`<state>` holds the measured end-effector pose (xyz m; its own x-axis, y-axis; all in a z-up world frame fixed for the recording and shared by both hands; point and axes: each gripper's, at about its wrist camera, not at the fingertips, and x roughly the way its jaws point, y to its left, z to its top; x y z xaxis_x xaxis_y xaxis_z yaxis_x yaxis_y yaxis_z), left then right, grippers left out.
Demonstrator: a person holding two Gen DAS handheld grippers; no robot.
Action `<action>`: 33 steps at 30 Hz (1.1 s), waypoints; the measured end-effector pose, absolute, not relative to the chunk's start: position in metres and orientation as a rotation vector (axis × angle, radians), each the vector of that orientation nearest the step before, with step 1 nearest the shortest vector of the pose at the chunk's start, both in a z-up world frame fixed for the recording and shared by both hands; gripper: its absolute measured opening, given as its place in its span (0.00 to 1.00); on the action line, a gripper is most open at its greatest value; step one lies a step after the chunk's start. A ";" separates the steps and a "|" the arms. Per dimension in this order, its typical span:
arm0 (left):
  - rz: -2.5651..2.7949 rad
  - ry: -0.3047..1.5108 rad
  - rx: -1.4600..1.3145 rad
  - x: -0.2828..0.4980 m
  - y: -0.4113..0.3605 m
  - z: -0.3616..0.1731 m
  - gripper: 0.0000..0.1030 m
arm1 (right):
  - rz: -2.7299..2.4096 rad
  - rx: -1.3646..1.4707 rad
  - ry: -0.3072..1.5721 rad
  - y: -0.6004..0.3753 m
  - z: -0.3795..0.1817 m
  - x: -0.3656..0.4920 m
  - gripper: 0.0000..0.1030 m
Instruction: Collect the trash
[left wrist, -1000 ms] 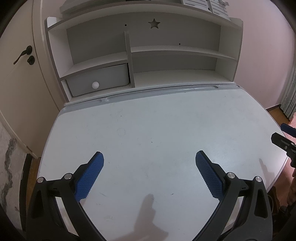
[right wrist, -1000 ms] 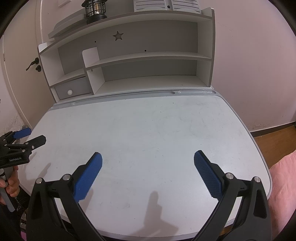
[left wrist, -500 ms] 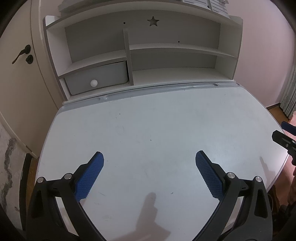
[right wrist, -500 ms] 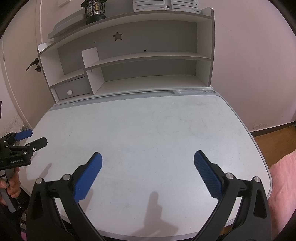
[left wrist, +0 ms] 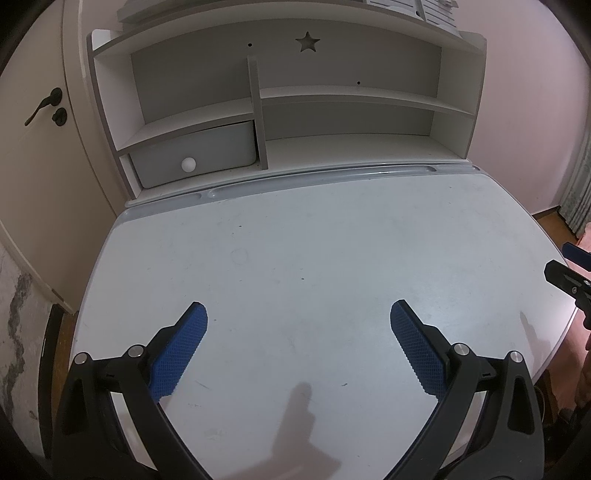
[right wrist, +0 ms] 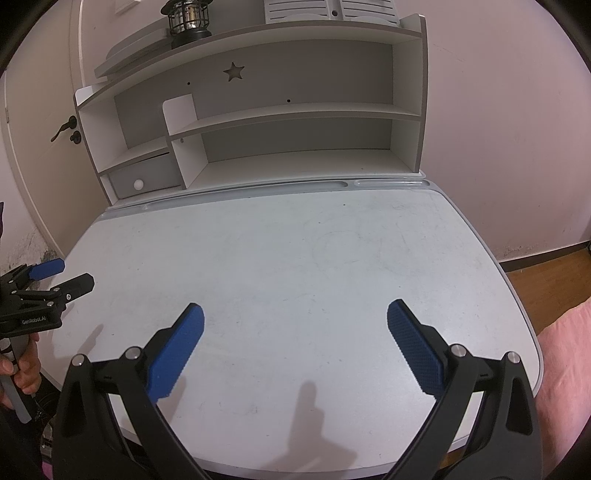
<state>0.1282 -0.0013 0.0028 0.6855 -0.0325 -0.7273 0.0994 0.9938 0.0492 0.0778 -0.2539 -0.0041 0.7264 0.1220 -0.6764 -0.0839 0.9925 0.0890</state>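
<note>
A: What is seen from the left wrist view?

B: The left gripper (left wrist: 298, 345) is held above the near part of the white desk (left wrist: 332, 240), its blue-padded fingers (left wrist: 179, 349) spread wide apart with nothing between them. At the back of the desk a white shelf unit (left wrist: 280, 99) is set, with a star cutout (left wrist: 308, 40) in its back panel. A grey drawer (left wrist: 195, 153) with a round white knob is fitted in the lower left compartment. A door (left wrist: 33, 147) with a dark handle is seen at the left. The tips of the right gripper (left wrist: 569, 273) are caught at the right edge of the view.

A: And from the right wrist view?

B: The right gripper (right wrist: 295, 345) is likewise held over the near part of the desk (right wrist: 295, 240), fingers (right wrist: 415, 349) wide apart and nothing held. The left gripper (right wrist: 48, 284) is seen at the left edge, beside the desk, gripped by a hand (right wrist: 22, 369); its fingers stand apart too. A black lantern (right wrist: 186, 18) is stood on top of the shelf unit (right wrist: 295, 110). Wooden floor (right wrist: 546, 280) is shown to the right of the desk.

A: Where is the trash?

B: No trash can be made out in either view; only faint marks and shadows are seen on the desk top.
</note>
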 end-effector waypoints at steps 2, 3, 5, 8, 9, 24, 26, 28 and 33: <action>-0.073 0.812 0.086 0.127 -0.001 0.003 0.94 | 0.111 0.055 0.750 -0.253 -0.004 0.079 0.93; -0.073 0.812 0.086 0.127 -0.001 0.003 0.94 | 0.109 0.056 0.750 -0.253 -0.004 0.079 0.93; -0.072 0.813 0.087 0.127 -0.001 0.003 0.94 | 0.107 0.057 0.750 -0.253 -0.004 0.079 0.93; -0.072 0.814 0.085 0.126 -0.001 0.003 0.94 | 0.106 0.060 0.751 -0.253 -0.004 0.079 0.93; -0.072 0.813 0.085 0.126 -0.001 0.003 0.94 | 0.107 0.059 0.750 -0.253 -0.004 0.079 0.93; -0.074 0.818 0.083 0.127 0.000 0.001 0.94 | 0.100 0.063 0.751 -0.252 -0.004 0.081 0.93; -0.070 0.820 0.081 0.126 0.001 0.001 0.94 | 0.100 0.062 0.752 -0.252 -0.004 0.081 0.93; -0.068 0.823 0.080 0.126 0.001 0.001 0.94 | 0.099 0.062 0.751 -0.252 -0.004 0.081 0.93; -0.070 0.829 0.073 0.126 0.001 0.001 0.94 | 0.099 0.064 0.753 -0.252 -0.004 0.081 0.93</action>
<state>0.1256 0.0014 0.0006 0.6739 -0.0335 -0.7381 0.0908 0.9952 0.0376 0.0810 -0.2516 -0.0041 0.7256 0.1129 -0.6788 -0.0667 0.9933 0.0939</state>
